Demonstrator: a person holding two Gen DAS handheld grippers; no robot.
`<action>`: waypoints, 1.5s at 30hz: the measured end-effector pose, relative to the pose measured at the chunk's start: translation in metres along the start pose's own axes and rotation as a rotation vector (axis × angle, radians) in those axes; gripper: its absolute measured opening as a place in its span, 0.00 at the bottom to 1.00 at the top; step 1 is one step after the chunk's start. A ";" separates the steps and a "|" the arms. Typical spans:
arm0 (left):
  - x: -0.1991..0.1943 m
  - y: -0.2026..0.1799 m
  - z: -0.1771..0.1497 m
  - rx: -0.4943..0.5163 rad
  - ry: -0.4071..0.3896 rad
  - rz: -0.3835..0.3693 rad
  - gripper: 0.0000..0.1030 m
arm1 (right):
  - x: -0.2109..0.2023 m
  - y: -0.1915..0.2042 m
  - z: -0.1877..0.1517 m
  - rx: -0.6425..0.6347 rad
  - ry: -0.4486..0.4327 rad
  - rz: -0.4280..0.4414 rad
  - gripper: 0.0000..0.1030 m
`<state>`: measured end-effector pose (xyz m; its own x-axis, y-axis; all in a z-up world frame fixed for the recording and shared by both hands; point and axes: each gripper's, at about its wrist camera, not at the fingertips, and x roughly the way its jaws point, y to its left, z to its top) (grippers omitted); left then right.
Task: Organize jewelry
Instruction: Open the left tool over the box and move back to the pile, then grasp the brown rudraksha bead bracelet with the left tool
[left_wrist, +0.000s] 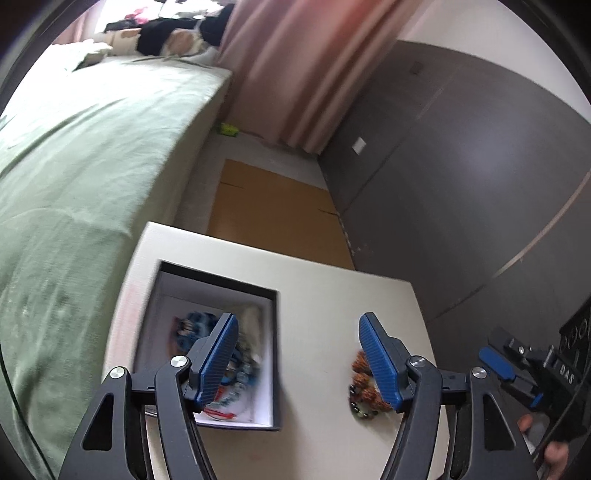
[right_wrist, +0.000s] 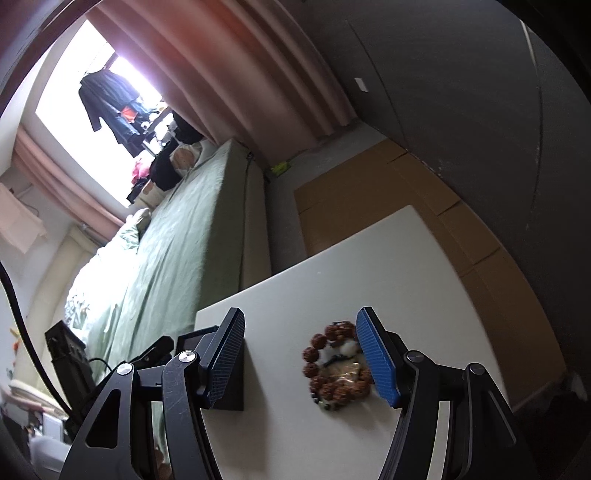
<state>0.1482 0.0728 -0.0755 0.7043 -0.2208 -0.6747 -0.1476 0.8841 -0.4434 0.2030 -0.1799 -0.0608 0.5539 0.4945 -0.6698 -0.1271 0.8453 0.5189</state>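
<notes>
Brown bead bracelet (right_wrist: 334, 363), lower centre: light, limp, rolling; pinch across its strand (loose beads slip). Right gripper (right_wrist: 299, 358) wide open, empty; left gripper (left_wrist: 297, 360) likewise.

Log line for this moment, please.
left gripper: open, empty | right gripper: open, empty | bead bracelet: on table | box: holds jewelry

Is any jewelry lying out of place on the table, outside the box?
Yes. A brown bead bracelet lies loose on the white table, apart from the open box, where other jewelry already sits. Both grippers hang open, holding nothing.
</notes>
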 end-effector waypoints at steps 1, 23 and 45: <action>0.002 -0.004 -0.001 0.010 0.004 -0.004 0.67 | -0.001 -0.003 0.001 0.004 0.005 -0.008 0.62; 0.081 -0.095 -0.056 0.233 0.190 0.019 0.47 | -0.013 -0.079 0.008 0.153 0.087 -0.047 0.62; 0.080 -0.097 -0.055 0.190 0.153 -0.048 0.18 | -0.004 -0.078 0.004 0.123 0.127 -0.099 0.62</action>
<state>0.1806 -0.0534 -0.1185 0.5919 -0.3111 -0.7436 0.0268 0.9296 -0.3676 0.2145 -0.2485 -0.0964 0.4491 0.4385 -0.7785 0.0287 0.8638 0.5031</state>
